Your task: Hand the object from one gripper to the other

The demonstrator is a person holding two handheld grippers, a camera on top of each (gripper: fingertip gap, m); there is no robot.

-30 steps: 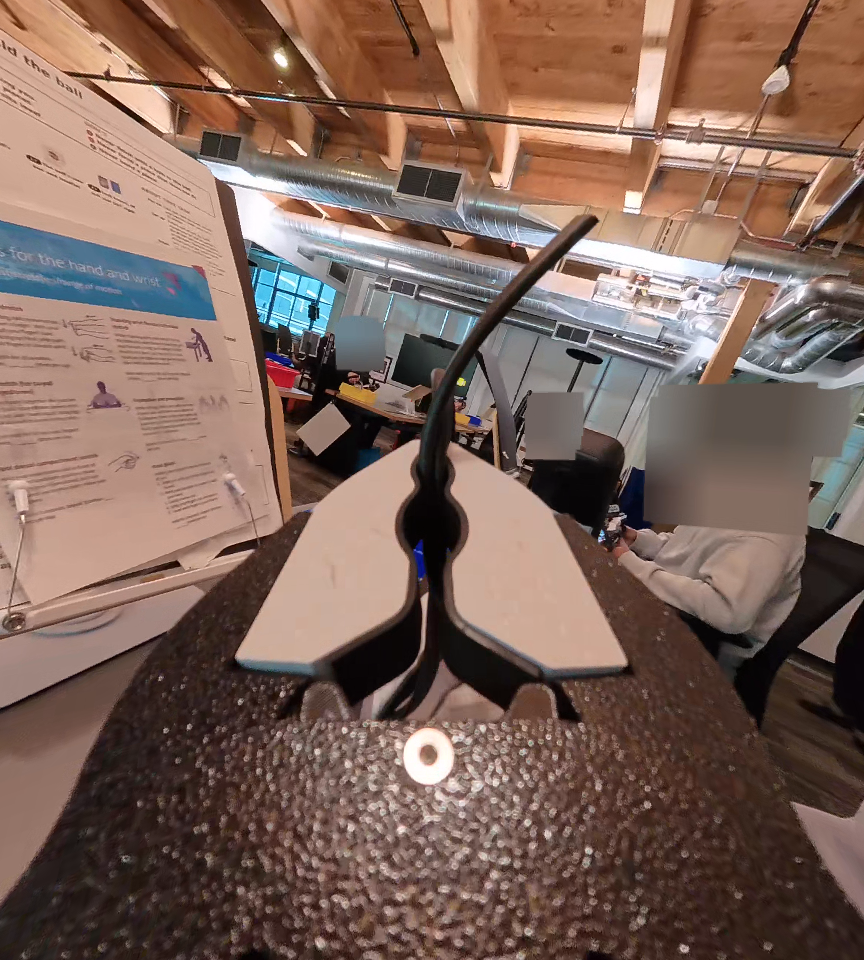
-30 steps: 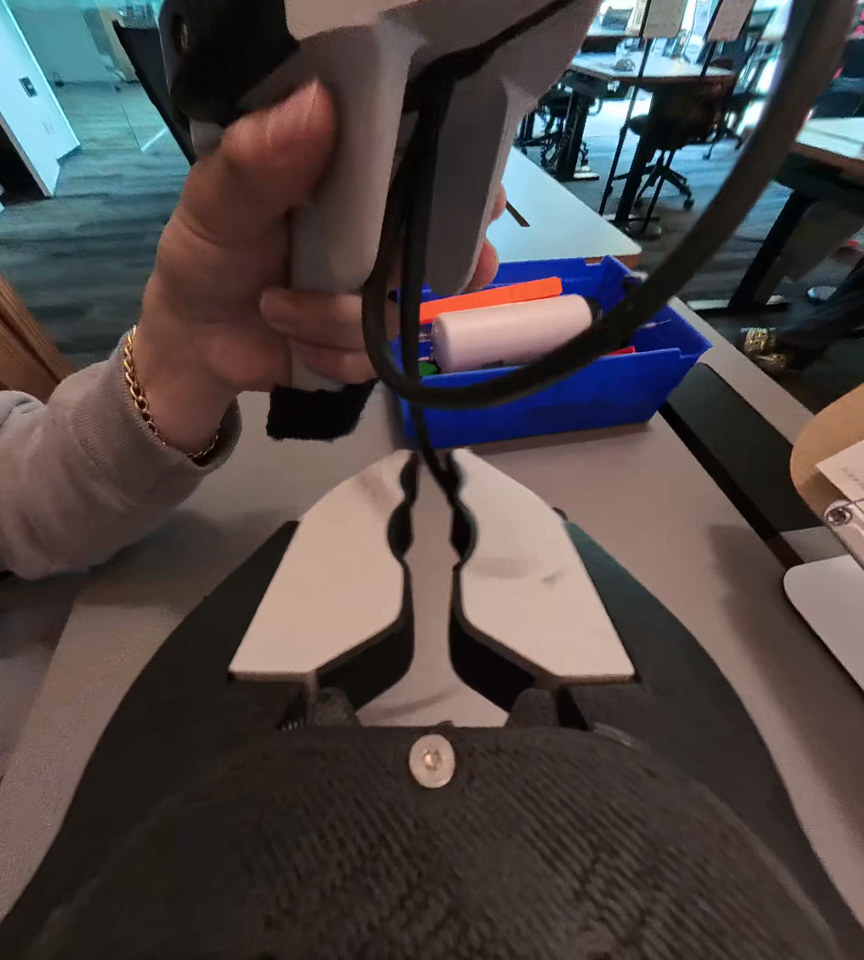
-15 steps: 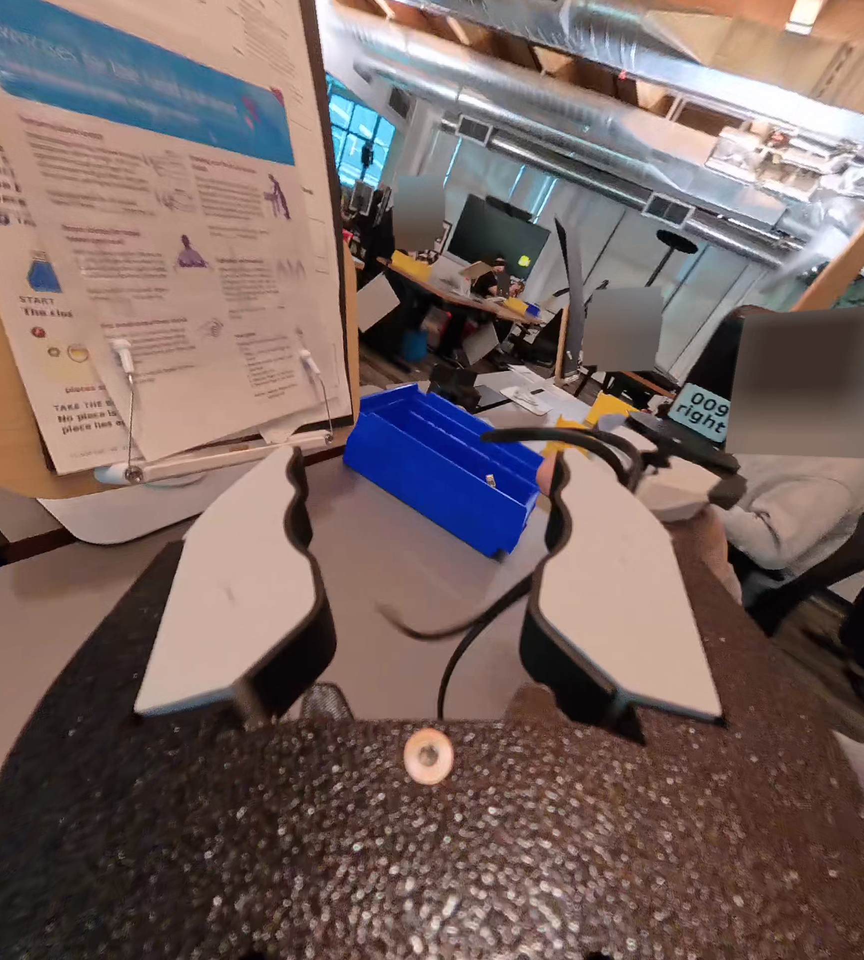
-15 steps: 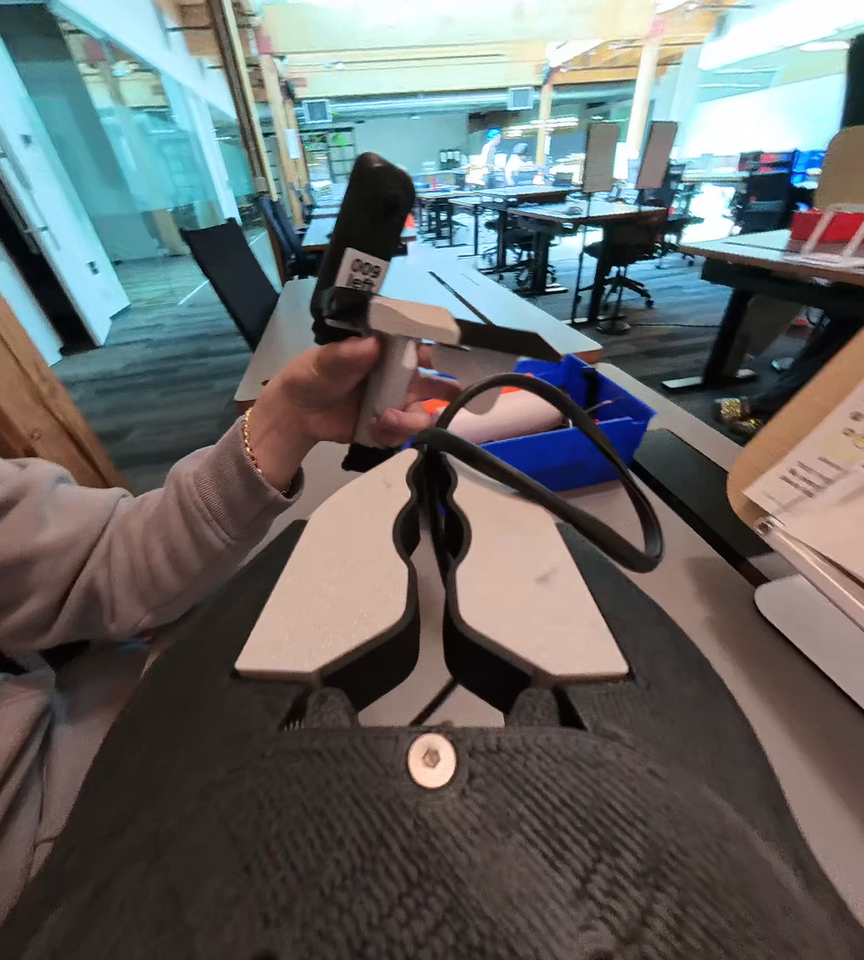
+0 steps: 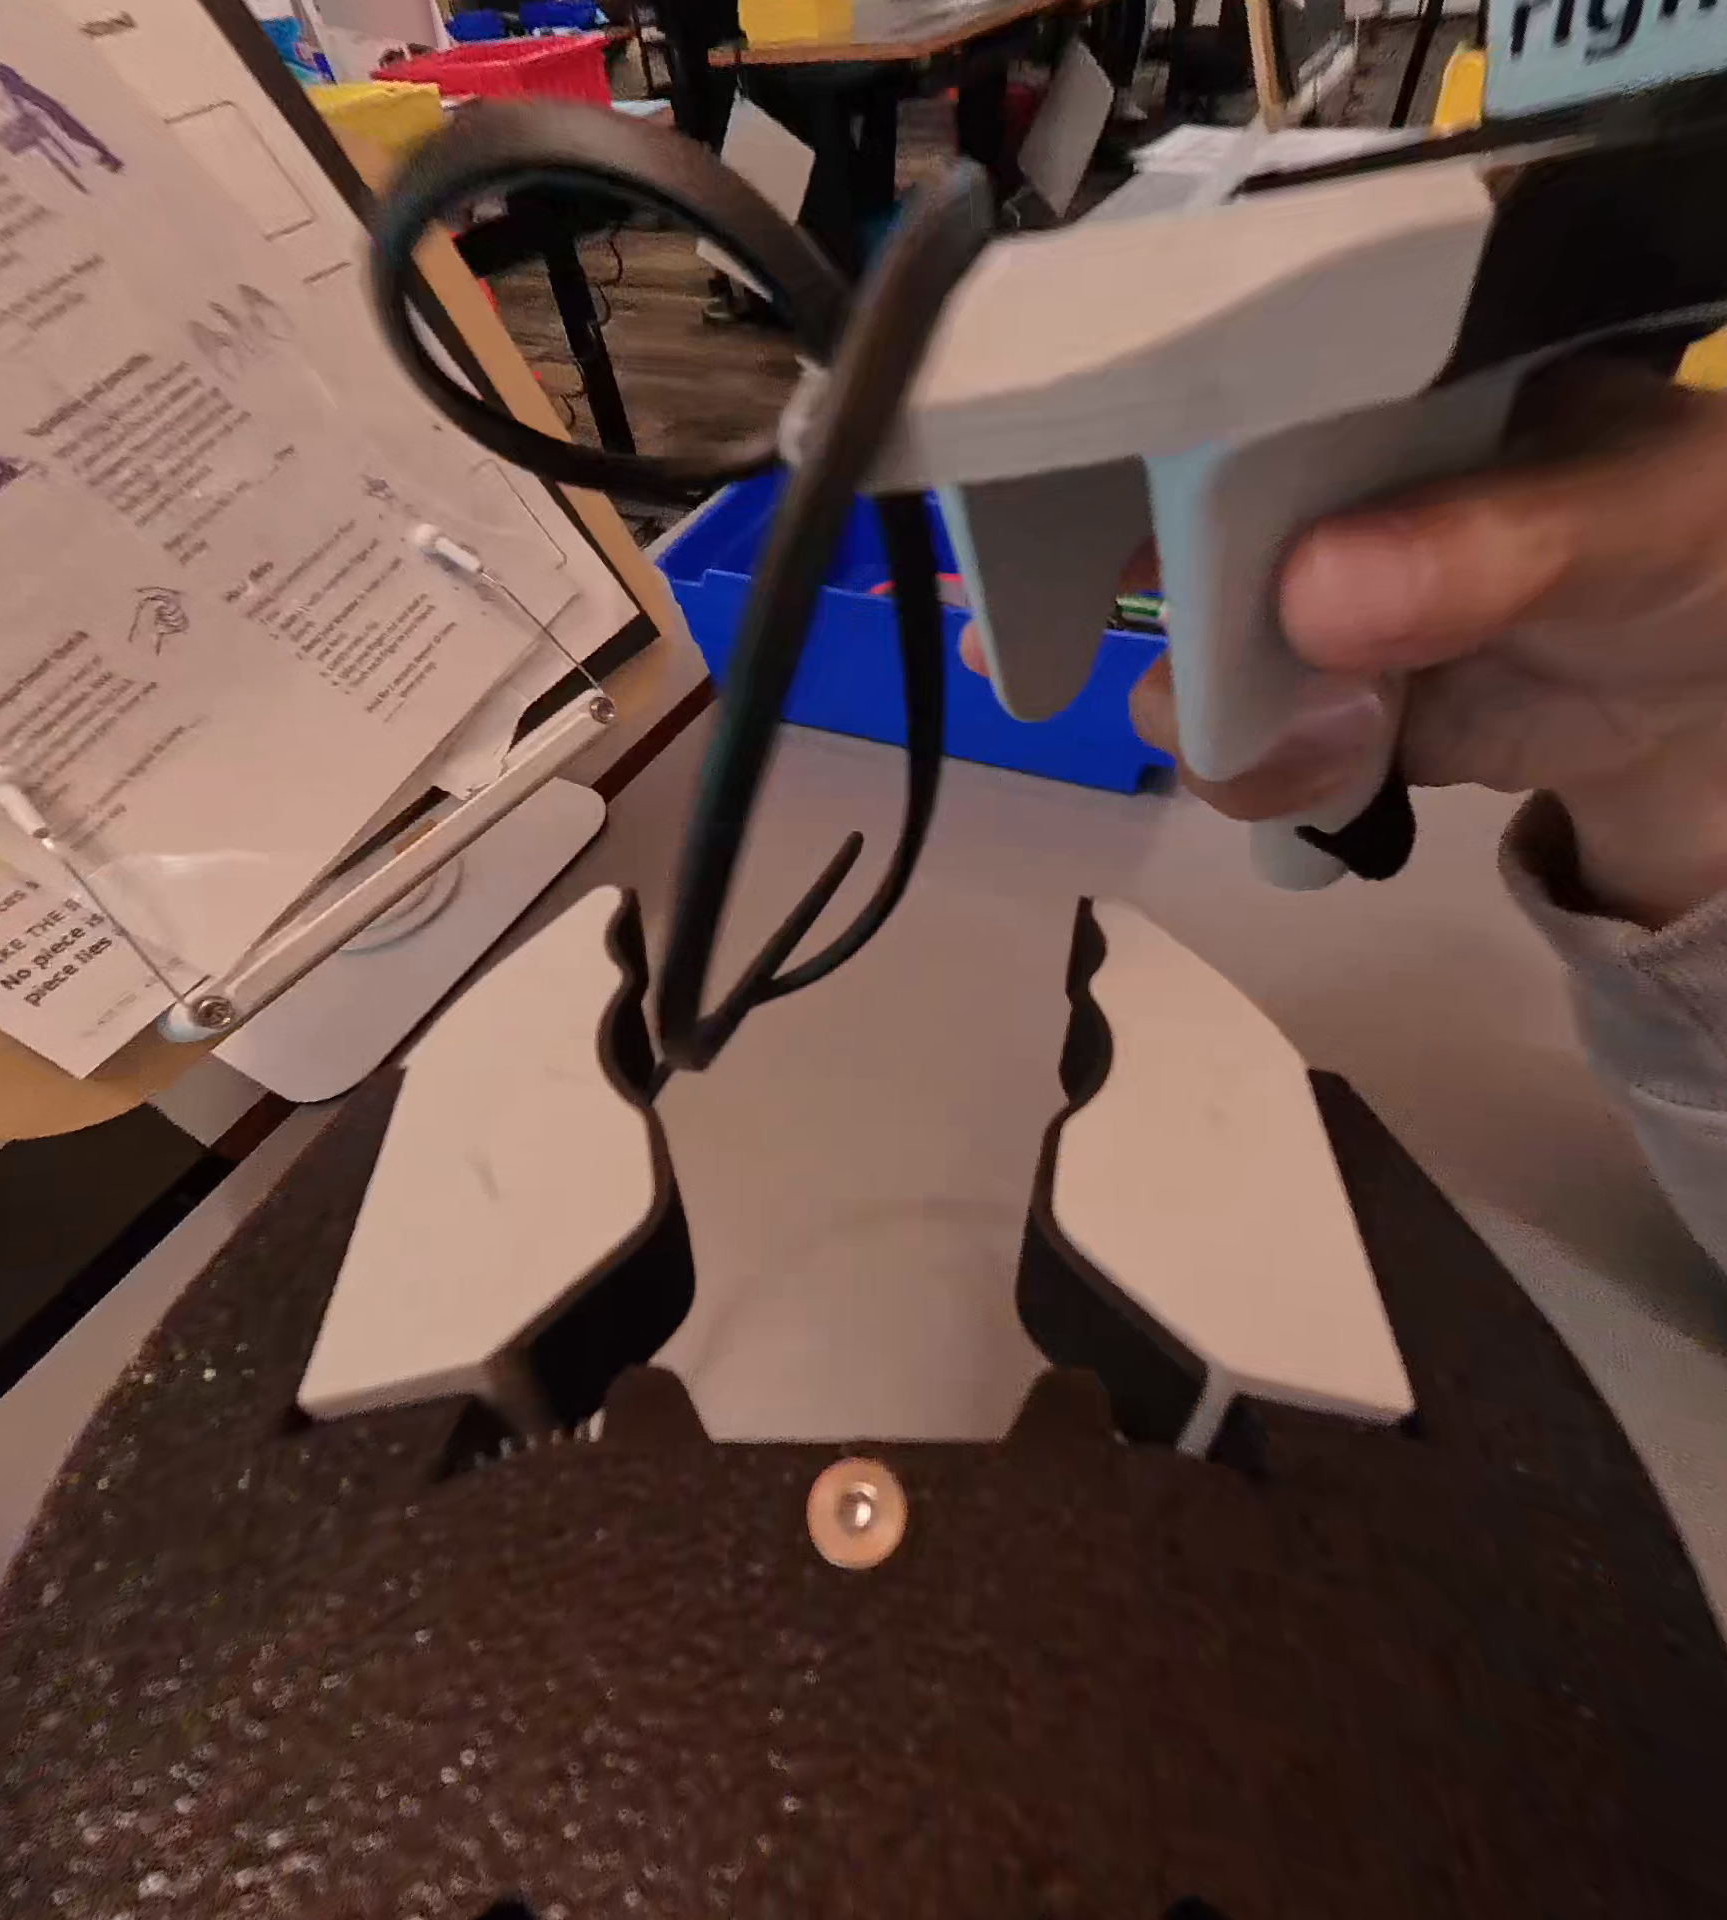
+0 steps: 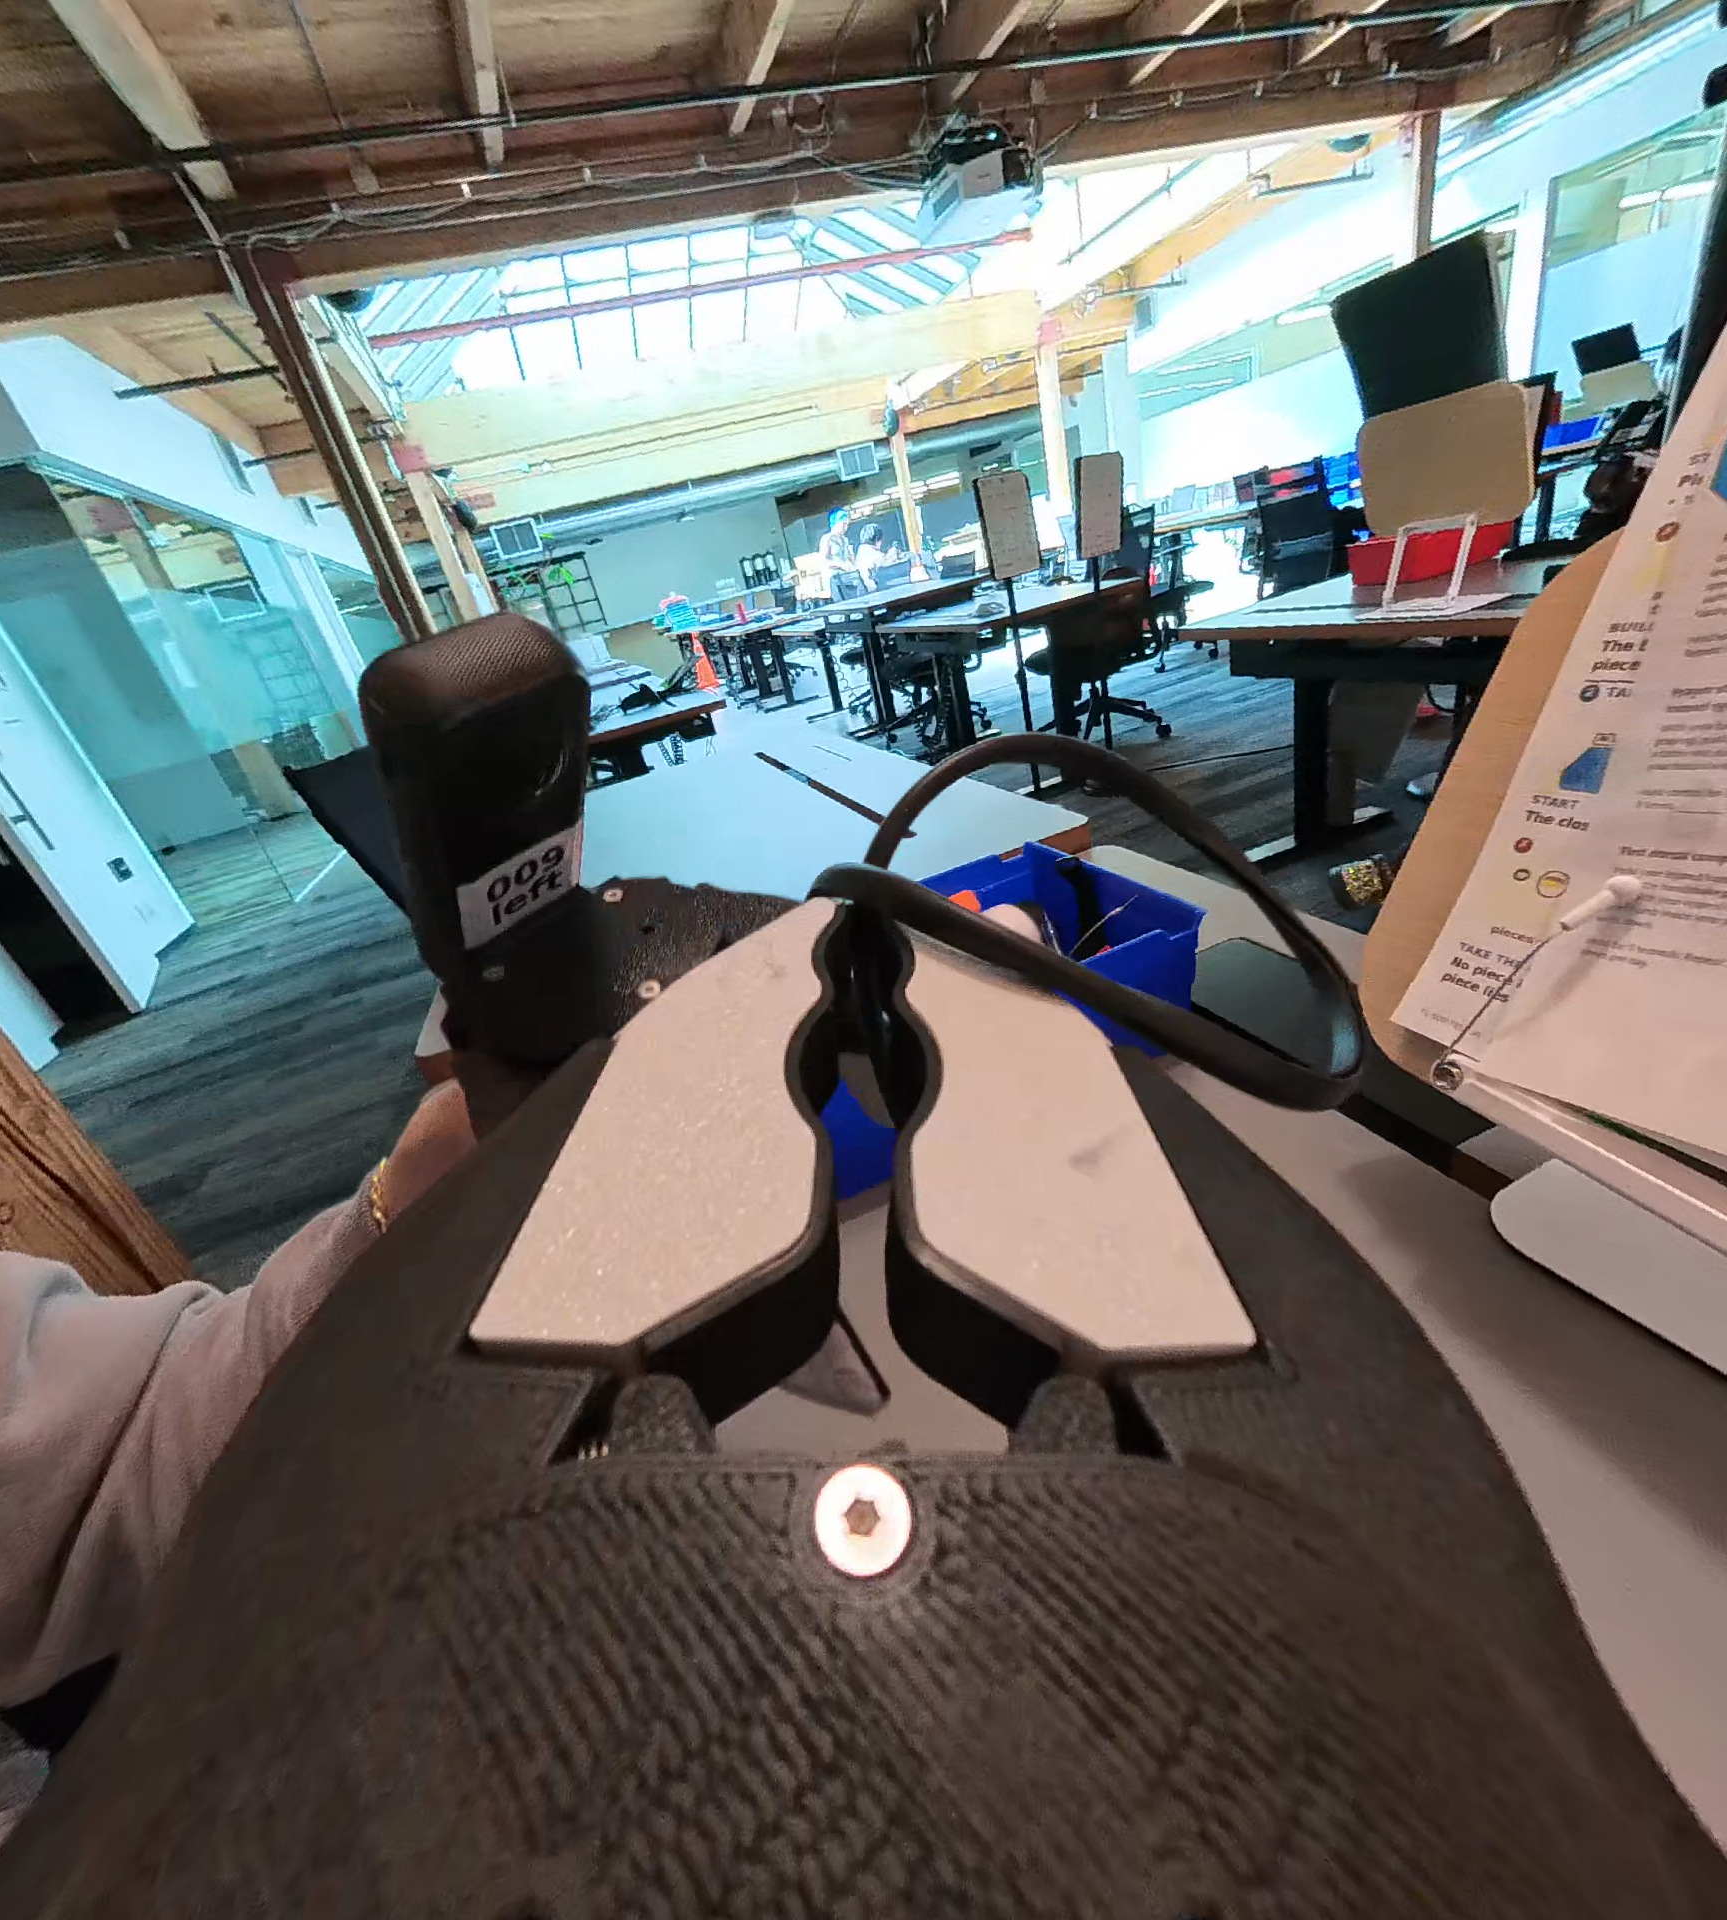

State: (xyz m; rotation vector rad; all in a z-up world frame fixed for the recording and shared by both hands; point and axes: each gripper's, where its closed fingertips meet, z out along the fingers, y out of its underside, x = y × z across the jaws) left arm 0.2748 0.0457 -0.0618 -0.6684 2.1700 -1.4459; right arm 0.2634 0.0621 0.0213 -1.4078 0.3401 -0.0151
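Note:
The object is a black cable [image 5: 724, 748] bent into a loop. My right gripper [image 6: 859, 920] is shut on it near the fingertips, and the loop [image 6: 1337, 1039] swings out to the right. In the left wrist view the right gripper [image 5: 838, 416] comes in from the upper right, held by a hand, with the cable hanging from it. My left gripper [image 5: 854, 935] is open and empty below it. The cable's lower end rests against the inner edge of its left finger [image 5: 526, 1143]. The left gripper's black body [image 6: 474, 810] shows at the left in the right wrist view.
A blue bin [image 5: 838, 665] with small items stands on the grey table [image 5: 942, 831] behind the grippers; it also shows in the right wrist view [image 6: 1150, 935]. A paper sheet on a wooden stand [image 5: 163, 520] leans at the left, and at the right in the right wrist view [image 6: 1669, 779]. Across from one pair of fingers to the other is roughly 8 cm.
My left gripper opened and let go of the cable. My right gripper closed on it and carried it up, so it now hangs over the open left gripper.

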